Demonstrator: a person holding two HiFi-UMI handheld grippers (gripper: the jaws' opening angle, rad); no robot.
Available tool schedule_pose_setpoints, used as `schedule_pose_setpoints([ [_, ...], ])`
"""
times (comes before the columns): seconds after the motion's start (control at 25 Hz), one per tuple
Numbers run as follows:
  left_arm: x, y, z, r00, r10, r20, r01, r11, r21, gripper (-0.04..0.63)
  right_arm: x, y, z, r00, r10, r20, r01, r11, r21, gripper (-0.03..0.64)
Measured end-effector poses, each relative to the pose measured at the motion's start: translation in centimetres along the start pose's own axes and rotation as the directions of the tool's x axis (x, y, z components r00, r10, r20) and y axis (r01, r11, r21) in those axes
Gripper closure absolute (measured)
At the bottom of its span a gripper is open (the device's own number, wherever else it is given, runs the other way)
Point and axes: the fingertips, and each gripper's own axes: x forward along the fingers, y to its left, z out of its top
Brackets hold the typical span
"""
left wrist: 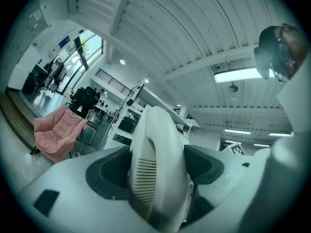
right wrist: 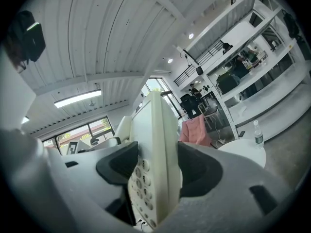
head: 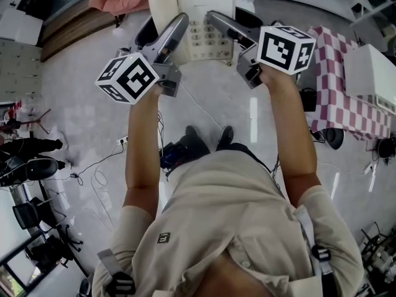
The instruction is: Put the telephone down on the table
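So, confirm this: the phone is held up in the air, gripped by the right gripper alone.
Wrong: the left gripper clamps the phone too, as the left gripper view shows. The rest holds: it is up in the air.

We see bright, even light. In both gripper views ceiling lamps [left wrist: 240, 74] glow, and the edges bend strongly into black corners. The glossy floor [head: 253, 111] gives a white glare streak.
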Motion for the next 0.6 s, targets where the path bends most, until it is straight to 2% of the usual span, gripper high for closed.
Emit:
schedule_pose_setpoints([
  [0.24, 2.1, 2.0, 0.1, 0.999, -0.027, -0.018, 0.027, 0.999, -0.022, 0.253, 1.7, -1.8, 0.7, 0.999, -0.033, 0.0, 0.033, 0.999, 0.006, 0.377],
  [0.48, 4.8, 4.3, 0.4, 0.996, -0.089, -0.032, 0.088, 0.996, -0.03, 0.253, 3.6, -3.8, 1.5, 0.996, -0.089, 0.011, 0.089, 0.996, 0.008, 0.379],
  [0.6, 6.2, 5.6, 0.4, 0.993, -0.111, -0.039, 0.109, 0.992, -0.057, 0.253, 4.7, -4.9, 2.0, 0.993, -0.122, 0.006, 0.122, 0.993, 0.005, 0.379],
])
